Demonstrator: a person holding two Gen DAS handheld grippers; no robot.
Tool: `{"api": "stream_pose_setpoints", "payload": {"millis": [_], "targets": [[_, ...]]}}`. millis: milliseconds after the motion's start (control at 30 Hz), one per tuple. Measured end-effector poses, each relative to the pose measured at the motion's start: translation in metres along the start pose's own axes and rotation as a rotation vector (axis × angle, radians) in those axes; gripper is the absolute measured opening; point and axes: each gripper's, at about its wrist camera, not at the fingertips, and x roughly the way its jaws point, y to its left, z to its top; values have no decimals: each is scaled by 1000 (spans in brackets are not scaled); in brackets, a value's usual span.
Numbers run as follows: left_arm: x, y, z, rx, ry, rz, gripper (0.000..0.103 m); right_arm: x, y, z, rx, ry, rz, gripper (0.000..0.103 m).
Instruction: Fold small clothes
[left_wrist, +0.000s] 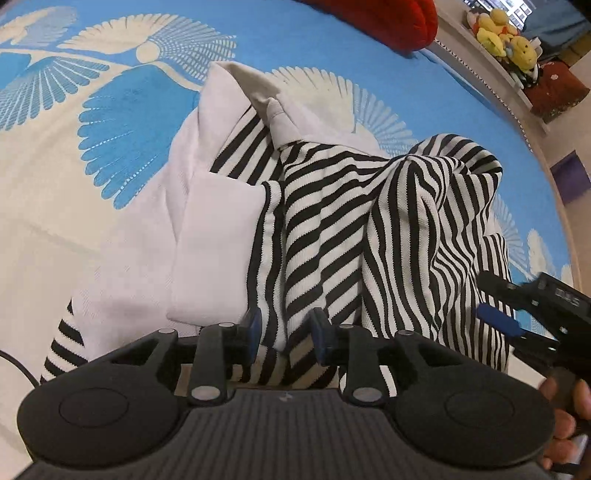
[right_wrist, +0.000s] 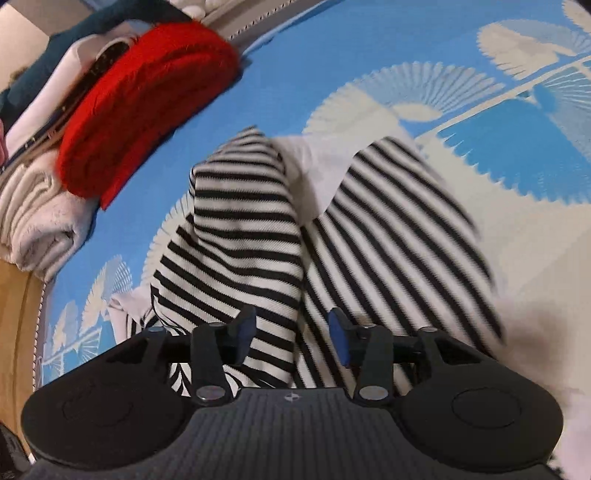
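Note:
A black-and-white striped garment with plain white panels (left_wrist: 332, 221) lies crumpled on a blue and cream patterned mat (left_wrist: 129, 110). My left gripper (left_wrist: 286, 332) is open just above the garment's near edge, a striped fold lying between its blue pads. My right gripper (left_wrist: 517, 325) shows at the right edge of the left wrist view, over the garment's right side. In the right wrist view the right gripper (right_wrist: 291, 332) is open above a raised striped fold (right_wrist: 251, 240), holding nothing. The white panel (right_wrist: 321, 166) shows between two striped parts.
A red fluffy item (right_wrist: 140, 103) lies on a stack of folded pale clothes (right_wrist: 40, 221) at the mat's far edge; it also shows in the left wrist view (left_wrist: 399, 22). Yellow plush toys (left_wrist: 506, 33) sit on a ledge beyond the mat. A wooden floor (right_wrist: 18, 325) borders the mat.

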Motion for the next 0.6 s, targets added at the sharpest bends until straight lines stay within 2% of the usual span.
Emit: {"api": "stream_pose_setpoints", "payload": {"millis": [133,167,200,233,333,433,533,600], "targets": [[4,3,2,0,12,-2,6,20,6,-3,11,28,4,48],[4,4,3,-6,12,-4,2,24,6,-5,13,31,10,45],[4,5,4,-11,9,-7,1,28,6,-6,12,32,11,28],[2,6,5,-15,1,-12,1,30,6,-8,9,30,20,5],[-13,6,8,-11,-59,-38,0,22,10,-8,12,-19,69,1],[-39,11,11,-13,-178,-96,0,-9,17,-4,-27,-112,120,1],[-66,24,12,-60,-295,-168,0,-62,18,0,-47,-239,182,1],[-76,32,13,-85,-329,-187,0,-96,15,-3,-66,-303,234,1]]}}
